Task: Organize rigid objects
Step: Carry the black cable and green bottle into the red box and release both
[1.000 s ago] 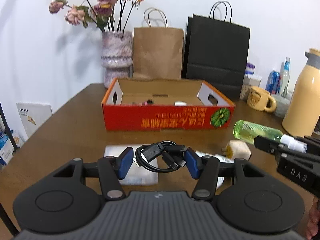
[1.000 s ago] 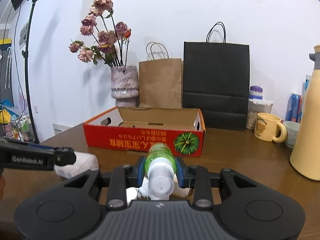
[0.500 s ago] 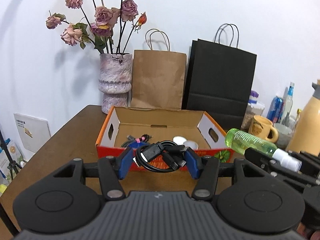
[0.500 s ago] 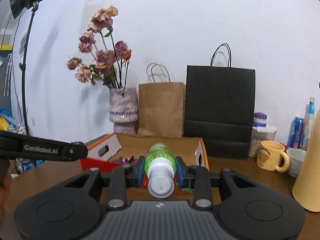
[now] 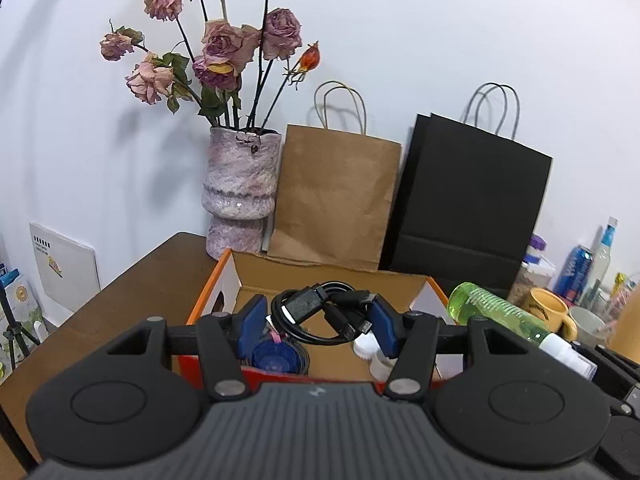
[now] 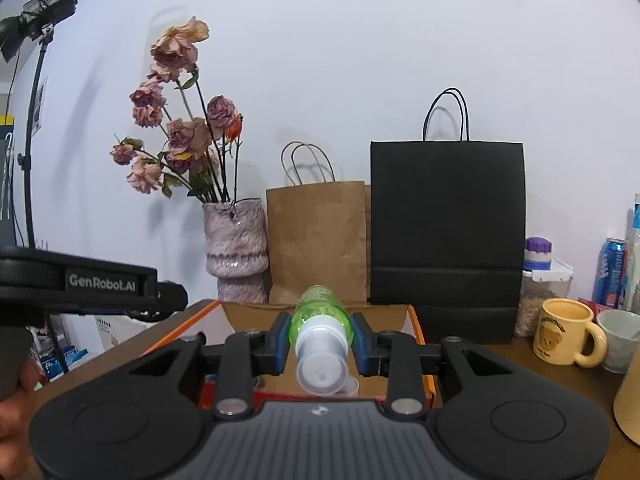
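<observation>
My left gripper (image 5: 320,318) is shut on a coiled black USB cable (image 5: 316,312) and holds it above the near side of the open red cardboard box (image 5: 280,372). Inside the box I see a blue round object (image 5: 276,358) and white caps (image 5: 368,350). My right gripper (image 6: 320,340) is shut on a green spray bottle (image 6: 320,314) with a white cap, lying lengthwise between the blue pads, over the right half of the box (image 6: 420,328). The same bottle (image 5: 496,314) shows at the right of the left wrist view.
Behind the box stand a pink vase (image 5: 240,192) of dried roses, a brown paper bag (image 5: 336,200) and a black paper bag (image 5: 468,208). A yellow mug (image 6: 566,332), a white cup, cans and jars crowd the right. The left handle (image 6: 92,284) reaches in at left.
Both grippers rose and moved forward from the table's front to above the box, carrying the cable and the bottle. The items left on the table dropped out of view.
</observation>
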Available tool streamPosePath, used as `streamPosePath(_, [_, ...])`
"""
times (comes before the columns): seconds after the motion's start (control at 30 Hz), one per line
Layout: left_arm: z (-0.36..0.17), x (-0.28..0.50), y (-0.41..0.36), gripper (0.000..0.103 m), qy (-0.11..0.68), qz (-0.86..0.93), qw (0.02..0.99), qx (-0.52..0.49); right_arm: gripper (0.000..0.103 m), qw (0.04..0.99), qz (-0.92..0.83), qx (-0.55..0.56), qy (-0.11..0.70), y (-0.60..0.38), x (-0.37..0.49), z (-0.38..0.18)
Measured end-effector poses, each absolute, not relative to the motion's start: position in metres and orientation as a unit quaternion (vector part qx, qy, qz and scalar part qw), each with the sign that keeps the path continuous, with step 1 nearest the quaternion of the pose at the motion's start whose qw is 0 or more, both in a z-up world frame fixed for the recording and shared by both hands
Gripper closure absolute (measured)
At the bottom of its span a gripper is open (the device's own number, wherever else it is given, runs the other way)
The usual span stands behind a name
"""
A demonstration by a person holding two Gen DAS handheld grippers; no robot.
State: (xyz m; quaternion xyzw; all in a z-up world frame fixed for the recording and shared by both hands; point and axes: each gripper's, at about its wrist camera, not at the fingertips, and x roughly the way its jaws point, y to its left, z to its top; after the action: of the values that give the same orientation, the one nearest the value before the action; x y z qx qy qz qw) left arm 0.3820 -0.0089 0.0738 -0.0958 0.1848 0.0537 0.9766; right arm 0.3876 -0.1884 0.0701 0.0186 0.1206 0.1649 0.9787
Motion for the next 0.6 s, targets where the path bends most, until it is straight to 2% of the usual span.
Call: streamPosePath(0.6, [0.054, 0.481, 0.019, 0.046, 0.230, 0.087, 0.965, -0.094, 0.073, 0.973, 0.171, 0.018, 0.155, -0.169, 0.496, 0.061])
